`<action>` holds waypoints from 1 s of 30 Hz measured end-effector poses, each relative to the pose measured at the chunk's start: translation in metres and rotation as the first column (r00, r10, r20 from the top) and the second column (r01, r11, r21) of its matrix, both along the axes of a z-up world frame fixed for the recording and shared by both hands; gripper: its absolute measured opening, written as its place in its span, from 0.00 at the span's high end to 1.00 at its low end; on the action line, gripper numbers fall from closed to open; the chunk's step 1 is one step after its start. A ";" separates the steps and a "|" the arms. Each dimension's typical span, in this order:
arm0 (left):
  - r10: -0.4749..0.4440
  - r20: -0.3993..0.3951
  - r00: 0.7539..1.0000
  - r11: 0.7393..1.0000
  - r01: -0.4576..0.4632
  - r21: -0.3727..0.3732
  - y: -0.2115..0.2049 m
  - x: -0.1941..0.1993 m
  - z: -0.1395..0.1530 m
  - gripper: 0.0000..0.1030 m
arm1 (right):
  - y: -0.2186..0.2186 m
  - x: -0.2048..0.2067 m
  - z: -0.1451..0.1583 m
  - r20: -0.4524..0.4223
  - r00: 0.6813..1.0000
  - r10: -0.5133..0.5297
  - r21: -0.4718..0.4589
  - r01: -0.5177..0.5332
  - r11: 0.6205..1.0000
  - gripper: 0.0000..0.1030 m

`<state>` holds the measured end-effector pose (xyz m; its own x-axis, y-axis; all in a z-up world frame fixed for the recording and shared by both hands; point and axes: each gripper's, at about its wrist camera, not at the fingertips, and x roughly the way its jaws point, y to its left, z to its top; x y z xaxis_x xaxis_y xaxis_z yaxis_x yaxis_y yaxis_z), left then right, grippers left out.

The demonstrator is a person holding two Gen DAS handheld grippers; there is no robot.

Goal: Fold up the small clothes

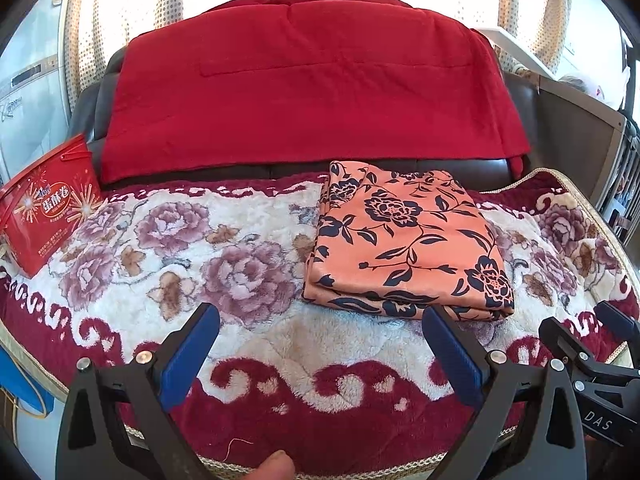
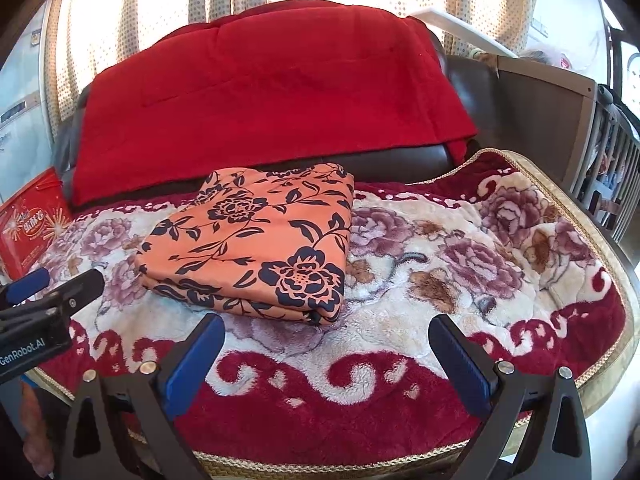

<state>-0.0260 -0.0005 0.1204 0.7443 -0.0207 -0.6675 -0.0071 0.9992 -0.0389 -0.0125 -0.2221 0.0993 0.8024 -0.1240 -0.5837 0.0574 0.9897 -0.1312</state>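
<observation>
An orange cloth with dark blue flowers lies folded in a flat rectangle on the floral plush blanket. It also shows in the right wrist view. My left gripper is open and empty, just in front of the cloth's near edge. My right gripper is open and empty, also just short of the near edge. The right gripper shows at the right of the left wrist view. The left gripper shows at the left of the right wrist view.
A red quilt hangs over the dark sofa back behind the cloth. A red snack box stands on the blanket's left end. A wooden crib is at the right. The blanket's braided front edge lies below my fingers.
</observation>
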 end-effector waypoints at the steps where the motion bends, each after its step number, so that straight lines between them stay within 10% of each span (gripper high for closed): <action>1: 0.002 -0.003 1.000 1.000 -0.002 -0.004 0.000 0.001 -0.001 0.02 | 0.000 0.001 0.000 0.000 1.000 -0.001 -0.003 0.001 1.000 0.00; 30: 0.005 -0.010 1.000 1.000 -0.005 -0.010 -0.003 0.007 0.002 0.02 | 0.000 0.016 0.005 -0.005 0.999 -0.031 -0.005 0.031 1.000 0.00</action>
<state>-0.0186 -0.0034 0.1227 0.7379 -0.0239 -0.6745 -0.0125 0.9987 -0.0491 0.0030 -0.2218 0.1046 0.7950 -0.1517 -0.5873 0.0876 0.9868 -0.1363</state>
